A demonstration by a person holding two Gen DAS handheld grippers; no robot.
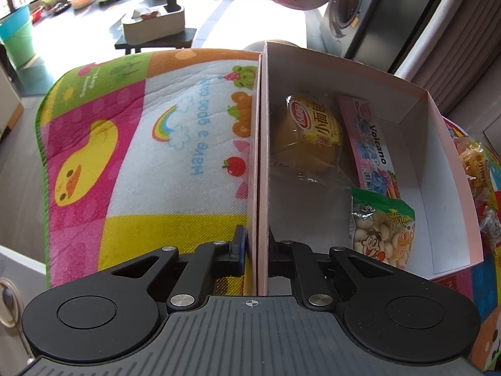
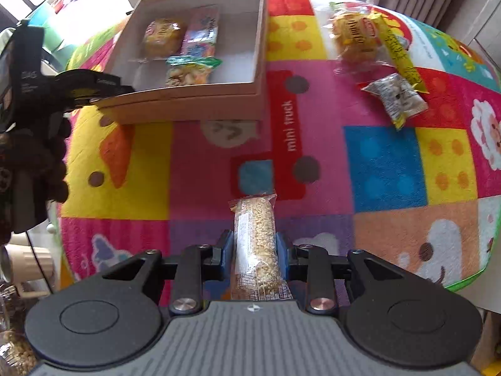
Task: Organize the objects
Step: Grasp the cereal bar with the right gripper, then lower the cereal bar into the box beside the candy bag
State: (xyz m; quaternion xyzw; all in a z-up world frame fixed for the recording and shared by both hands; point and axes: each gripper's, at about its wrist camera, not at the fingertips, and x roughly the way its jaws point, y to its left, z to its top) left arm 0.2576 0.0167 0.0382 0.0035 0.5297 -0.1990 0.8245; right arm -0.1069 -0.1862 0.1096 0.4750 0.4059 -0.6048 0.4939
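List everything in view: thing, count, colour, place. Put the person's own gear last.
Box: one, pale cardboard, on the mat, far left.
Snack packets in the box: three; yellow bun, pink packet, green bag of puffs.
Snack packets loose on the mat: three, far right; bun, yellow stick, silvery packet.
Cereal bar: one, clear wrapper, golden grains, between the right jaws.
Play mat: one, multicoloured patchwork, under everything.
Left gripper: black, jaws shut on the box's side wall.
Right gripper: black, shut on the cereal bar.
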